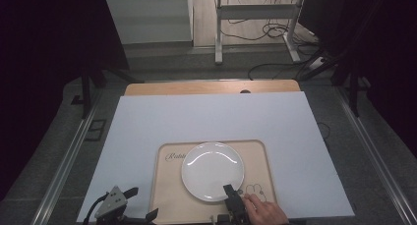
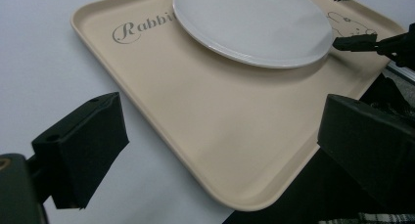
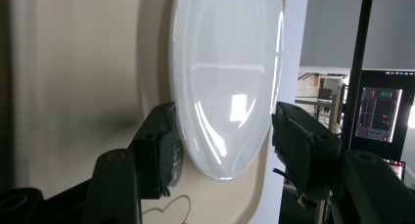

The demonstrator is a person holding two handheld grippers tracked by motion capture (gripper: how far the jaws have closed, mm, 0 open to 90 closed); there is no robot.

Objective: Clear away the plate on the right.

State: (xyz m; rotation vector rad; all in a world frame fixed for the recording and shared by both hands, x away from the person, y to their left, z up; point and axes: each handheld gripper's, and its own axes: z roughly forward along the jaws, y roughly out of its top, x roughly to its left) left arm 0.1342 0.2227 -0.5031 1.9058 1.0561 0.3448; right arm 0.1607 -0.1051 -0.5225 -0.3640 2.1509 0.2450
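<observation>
A white plate (image 1: 212,170) (image 2: 254,23) (image 3: 225,62) lies on a beige tray (image 1: 167,195) (image 2: 195,116) (image 3: 73,87) printed with "Rabbit" lettering and a rabbit drawing. My right gripper (image 1: 229,190) (image 3: 222,150) (image 2: 355,16) is turned on its side at the plate's near rim. It is open, with one jaw under the rim and one above it, neither pressing the plate. A hand (image 1: 263,211) holds it. My left gripper (image 1: 141,203) (image 2: 225,150) hovers wide open by the tray's near left corner, holding nothing.
The tray rests on a white sheet (image 1: 211,117) that covers a wooden table (image 1: 211,87). Dark curtains flank both sides. Beyond the table are desk legs and cables (image 1: 275,31) on the floor. A lit monitor (image 3: 379,114) stands off to one side.
</observation>
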